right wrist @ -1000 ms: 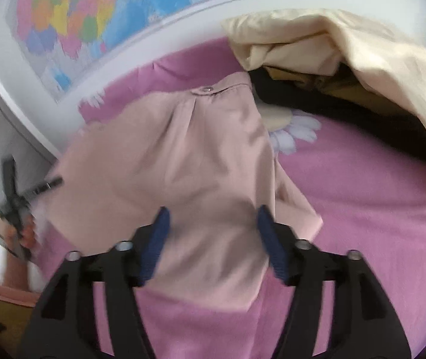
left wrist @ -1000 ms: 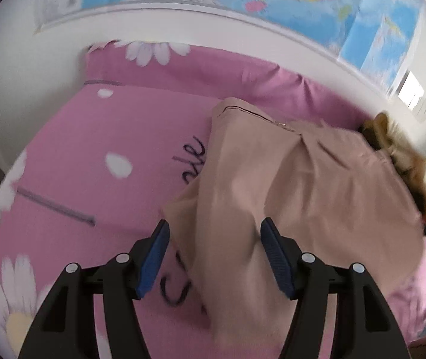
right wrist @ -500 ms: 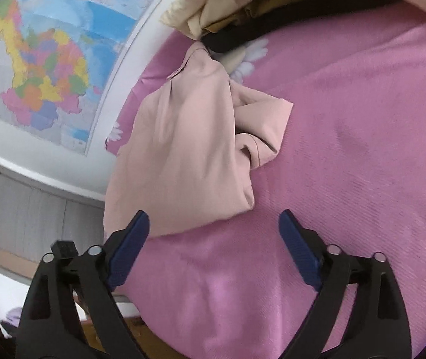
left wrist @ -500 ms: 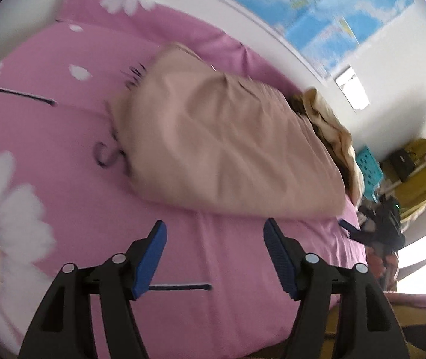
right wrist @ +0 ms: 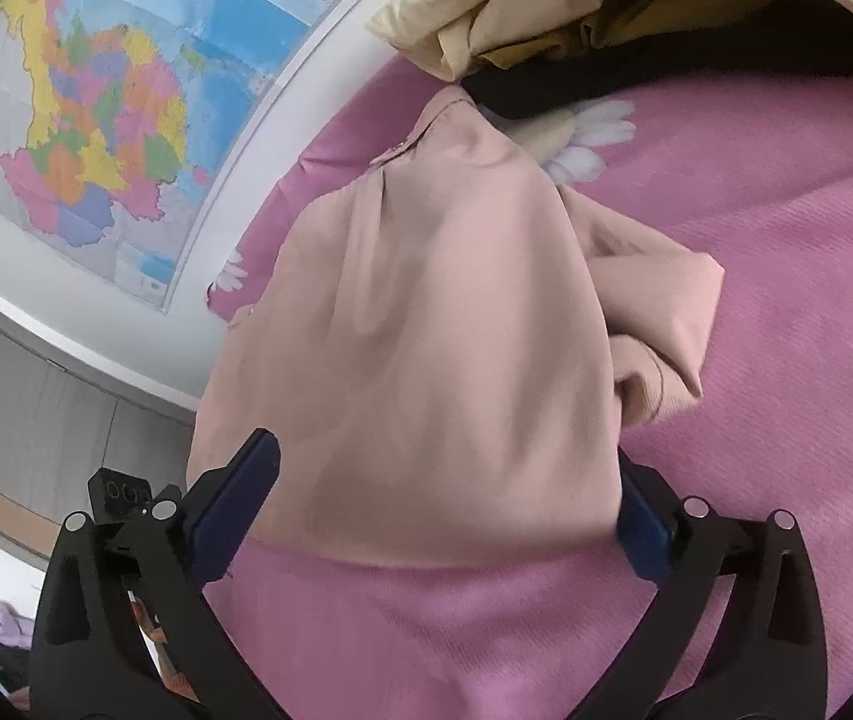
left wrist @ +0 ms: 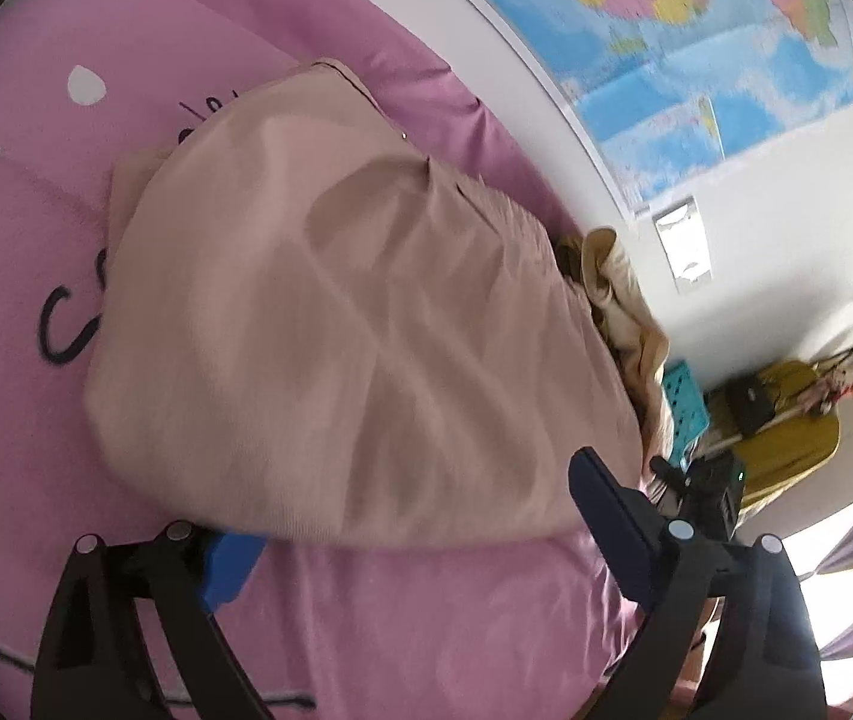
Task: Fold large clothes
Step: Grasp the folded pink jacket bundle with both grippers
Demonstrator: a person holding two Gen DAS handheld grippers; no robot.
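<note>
**Near hem lies straight ahead of both claws, long axis running away from them**

The pink garment (left wrist: 354,324) lies on the pink bedspread (left wrist: 426,612), partly folded into a long slab. Its long axis runs from the near hem, right at the claws, away toward the collar end near the wall with the map (left wrist: 696,30). That is the relation the next move seems to turn on: whichever end gets lifted, the fold has to travel along this axis, away from the claws.

The left claw (left wrist: 414,522) is spread wide. Its left finger sits just under or against the near hem, partly hidden by the cloth, while its right finger stands off the hem's right corner. Nothing is pinched between them.

The right claw (right wrist: 444,510) is also released, its jaws wide apart. The garment (right wrist: 426,330) fills the gap between them, with the near hem straight ahead and low. Whether the fingers touch the fabric cannot be told. To the right of this claw a loose sleeve or flap (right wrist: 660,324) sticks out sideways from the main slab, off the long axis.

Both claws sit about equally close to the near hem, one toward each corner. My judgement is that the sideways flap lies nearer the right claw, so tucking it would fall to that side. A heap of other clothes (right wrist: 576,6) lies beyond the collar end, well ahead.
</note>
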